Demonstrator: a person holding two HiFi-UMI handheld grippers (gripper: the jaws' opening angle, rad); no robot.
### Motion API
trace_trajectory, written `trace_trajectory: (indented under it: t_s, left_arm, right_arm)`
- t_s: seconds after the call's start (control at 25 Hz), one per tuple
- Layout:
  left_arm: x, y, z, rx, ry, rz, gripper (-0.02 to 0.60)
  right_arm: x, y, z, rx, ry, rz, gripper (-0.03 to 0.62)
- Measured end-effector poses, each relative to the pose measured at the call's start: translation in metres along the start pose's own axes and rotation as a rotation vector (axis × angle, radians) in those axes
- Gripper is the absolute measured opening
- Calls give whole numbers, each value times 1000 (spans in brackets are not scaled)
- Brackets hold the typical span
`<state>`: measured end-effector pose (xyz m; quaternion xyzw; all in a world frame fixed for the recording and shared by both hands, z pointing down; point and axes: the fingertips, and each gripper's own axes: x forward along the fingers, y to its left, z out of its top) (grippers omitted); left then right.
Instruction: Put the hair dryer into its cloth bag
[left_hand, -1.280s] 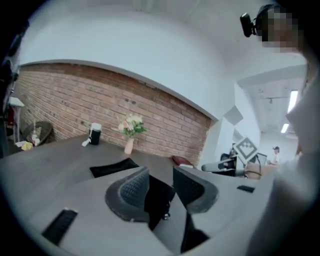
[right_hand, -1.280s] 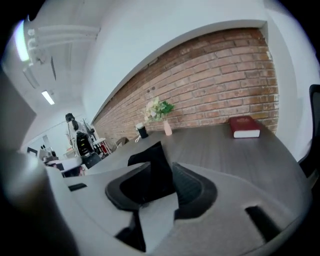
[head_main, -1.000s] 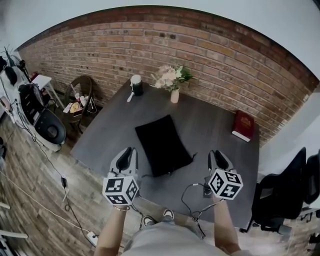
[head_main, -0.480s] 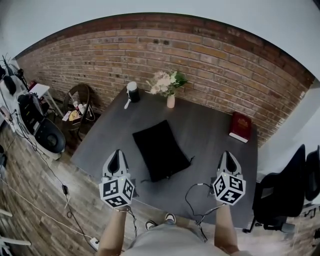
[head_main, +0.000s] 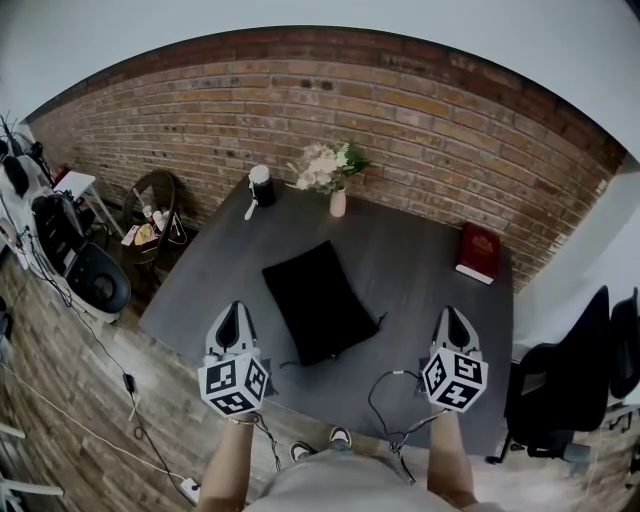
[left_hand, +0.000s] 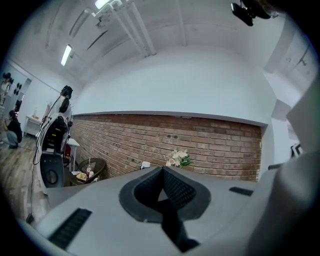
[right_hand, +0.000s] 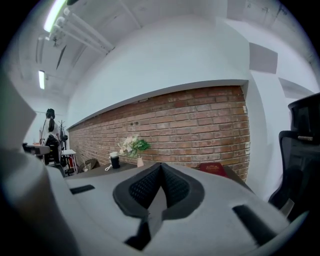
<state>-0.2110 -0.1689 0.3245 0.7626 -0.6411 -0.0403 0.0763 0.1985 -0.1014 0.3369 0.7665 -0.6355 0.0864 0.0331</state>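
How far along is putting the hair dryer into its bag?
Done: nothing sure. The bag lies on the table; whether the dryer is inside cannot be told. In hand: nothing; the left gripper and right gripper are shut and empty, near the table's front edge. Left: perhaps everything, if the black, white-topped thing at the back is the dryer.

We see a dark grey worktop (head_main: 420, 270) set against a brick wall (head_main: 400, 110). At the worktop's far edge stands a small vase of pale flowers (head_main: 336, 198). A black cup with a white lid (head_main: 261, 187) is at its far left corner, and a red book (head_main: 477, 252) lies flat near its right edge. Left of the worktop sits a wicker chair (head_main: 155, 205), and to the right a black office chair (head_main: 590, 370).
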Motion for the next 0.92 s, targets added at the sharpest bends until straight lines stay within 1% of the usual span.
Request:
trace_trajectory:
  t_s: [0.16,0.36,0.6,0.92]
  left_arm:
    - [1,0,1,-13,1,-5,5]
    - [-1,-2,-4,0,9,-9,5]
    - [-1,-4,-11,-1,33,-15,5]
    - [-1,-2,-17,7,51,-19,5]
  right_arm:
    - [1,2,0,0,3,2,0]
    - [0,5,-4,-4,12,6,0]
    - [0,4,-9,-15,36,-9,0]
    - [-1,7,-13,-18,48,-3,0]
